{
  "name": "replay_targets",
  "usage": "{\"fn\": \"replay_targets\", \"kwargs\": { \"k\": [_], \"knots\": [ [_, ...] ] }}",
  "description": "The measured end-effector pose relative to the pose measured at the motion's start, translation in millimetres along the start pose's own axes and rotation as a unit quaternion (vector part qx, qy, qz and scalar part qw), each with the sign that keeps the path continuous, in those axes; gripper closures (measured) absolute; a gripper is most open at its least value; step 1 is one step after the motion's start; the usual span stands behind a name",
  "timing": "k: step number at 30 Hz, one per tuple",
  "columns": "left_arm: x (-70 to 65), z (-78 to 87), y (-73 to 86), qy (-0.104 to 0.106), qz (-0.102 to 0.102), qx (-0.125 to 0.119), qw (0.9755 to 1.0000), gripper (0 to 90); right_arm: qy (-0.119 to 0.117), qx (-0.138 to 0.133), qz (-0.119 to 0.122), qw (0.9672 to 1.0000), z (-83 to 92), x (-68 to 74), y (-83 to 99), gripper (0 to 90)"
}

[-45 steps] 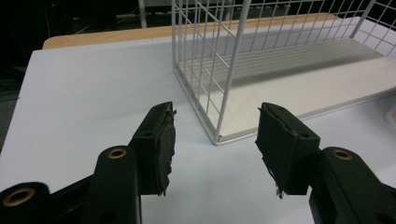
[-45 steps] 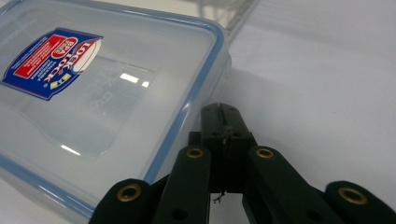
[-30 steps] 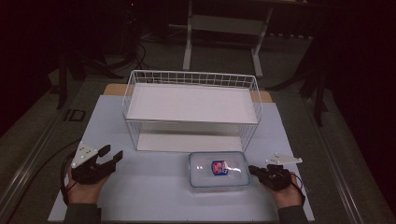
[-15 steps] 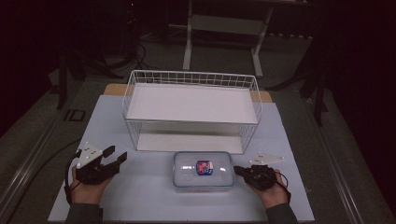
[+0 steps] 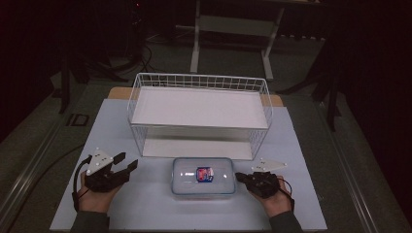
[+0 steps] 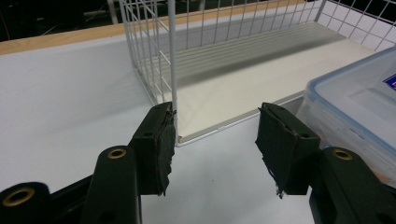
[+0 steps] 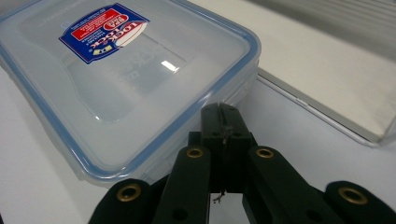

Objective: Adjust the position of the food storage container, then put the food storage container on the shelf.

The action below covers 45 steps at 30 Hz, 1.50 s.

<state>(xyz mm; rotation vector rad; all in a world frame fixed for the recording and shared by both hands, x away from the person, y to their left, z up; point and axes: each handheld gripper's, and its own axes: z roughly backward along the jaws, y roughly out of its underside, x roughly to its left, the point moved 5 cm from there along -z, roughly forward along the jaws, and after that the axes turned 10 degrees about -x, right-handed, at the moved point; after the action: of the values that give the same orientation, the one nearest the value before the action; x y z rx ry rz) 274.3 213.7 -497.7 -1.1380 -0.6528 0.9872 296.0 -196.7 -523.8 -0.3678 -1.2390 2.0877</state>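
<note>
Overhead, we see the clear plastic food container (image 5: pixel 202 175) lying flat on the white tabletop (image 5: pixel 306 160), just in front of the white wire basket (image 5: pixel 199 109), its lid on and a red-and-blue label up. Our right gripper (image 5: pixel 239 177) sits at the container's right short end, fingers pressed together with nothing between them. Our left gripper (image 5: pixel 127 162) rests well to the container's left, fingers partly apart and empty.

Left gripper view: both fingers (image 6: pixel 161 140) stand apart over bare tabletop (image 6: pixel 70 93); the basket's corner post (image 6: pixel 172 60) is straight ahead, and the container (image 6: pixel 355 102) lies at the right edge.

Right gripper view: the closed fingers (image 7: pixel 223 122) touch the blue-sealed rim of the container (image 7: pixel 116 79) at its corner; the label (image 7: pixel 103 31) lies near the far end of the lid.
</note>
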Motion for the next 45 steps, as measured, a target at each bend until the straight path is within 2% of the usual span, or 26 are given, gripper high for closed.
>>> {"fn": "replay_targets", "kwargs": {
  "k": [8, 9, 13, 18, 25, 27, 30, 38, 40, 45],
  "knots": [
    [0.1, 0.5, -0.6, 0.002, 0.002, -0.003, 1.0, 46.2, -0.002, 0.001, 0.011, 0.9999, -6.1, 5.8, -3.3, 87.0],
    [0.6, 0.9, -0.9, 0.003, 0.002, -0.004, 1.0, 46.1, 0.0, 0.0, 0.013, 0.9999, -4.6, 4.4, -4.2, 80.8],
    [0.5, 1.1, -1.3, 0.003, 0.004, -0.005, 1.0, 46.1, 0.021, -0.011, 0.017, 0.9996, 2.8, -1.1, -7.1, 70.7],
    [-0.4, 0.7, -1.6, 0.004, 0.003, -0.005, 1.0, 46.0, 0.041, -0.03, 0.002, 0.9987, 11.8, -8.7, -9.5, 56.9],
    [-4.8, 0.6, -3.3, 0.009, 0.0, -0.009, 0.9999, 45.7, 0.052, -0.05, -0.016, 0.9973, 17.8, -11.3, -13.0, 47.7],
    [-7.3, -1.0, -3.7, 0.018, 0.007, -0.009, 0.9998, 45.7, 0.048, -0.053, -0.024, 0.9971, 18.2, -11.0, -13.6, 46.9],
    [-9.4, -1.9, -4.3, 0.023, 0.007, -0.008, 0.9997, 45.5, 0.041, -0.057, -0.033, 0.997, 18.6, -10.2, -14.5, 45.6],
    [-25.2, -6.9, -8.5, 0.052, 0.015, -0.008, 0.9985, 43.8, 0.018, -0.068, -0.068, 0.9952, 18.4, -6.4, -17.1, 42.4],
    [-32.5, -10.3, -7.8, 0.068, 0.027, 0.001, 0.9973, 41.9, 0.005, -0.066, -0.083, 0.9943, 16.7, -3.8, -17.0, 42.1],
    [-48.4, -19.8, -4.3, 0.095, 0.046, 0.023, 0.9941, 37.9, -0.011, -0.058, -0.095, 0.9938, 12.2, 2.2, -15.4, 40.4]
  ]
}}
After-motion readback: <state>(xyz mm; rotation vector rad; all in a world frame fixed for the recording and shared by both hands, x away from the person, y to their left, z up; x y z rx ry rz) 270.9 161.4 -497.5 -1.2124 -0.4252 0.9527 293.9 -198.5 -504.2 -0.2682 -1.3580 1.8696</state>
